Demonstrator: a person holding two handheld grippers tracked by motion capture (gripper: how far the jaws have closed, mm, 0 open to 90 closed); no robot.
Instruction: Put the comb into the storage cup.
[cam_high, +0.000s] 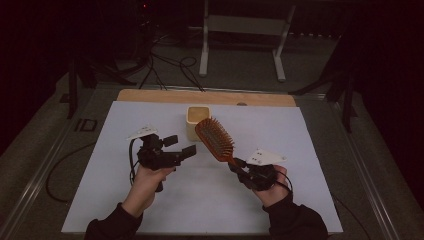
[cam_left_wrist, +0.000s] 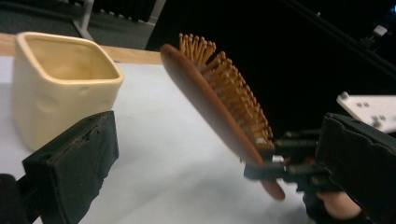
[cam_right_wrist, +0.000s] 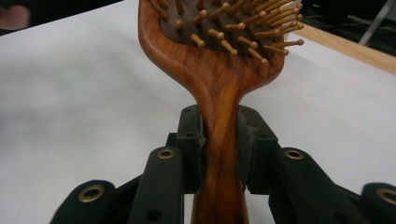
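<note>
A wooden hairbrush (cam_high: 215, 139) with peg bristles is lifted off the white sheet, its head tilted up toward the far left. My right gripper (cam_high: 239, 166) is shut on its handle (cam_right_wrist: 219, 140), one pad on each side. A cream square cup (cam_high: 196, 122) stands upright just behind the brush head and looks empty in the left gripper view (cam_left_wrist: 60, 79). My left gripper (cam_high: 181, 146) is held above the sheet, left of the brush and pointing toward it. It is open, with nothing between its fingers (cam_left_wrist: 74, 168). The brush (cam_left_wrist: 219, 107) hangs a short way ahead of them.
A white sheet (cam_high: 150, 200) covers the table, with a wooden board's edge (cam_high: 150, 95) along the back. Beyond it stand a metal frame's legs (cam_high: 204, 50) and cables (cam_high: 165, 65) on the floor. The table's metal side rails (cam_high: 45, 165) run along both sides.
</note>
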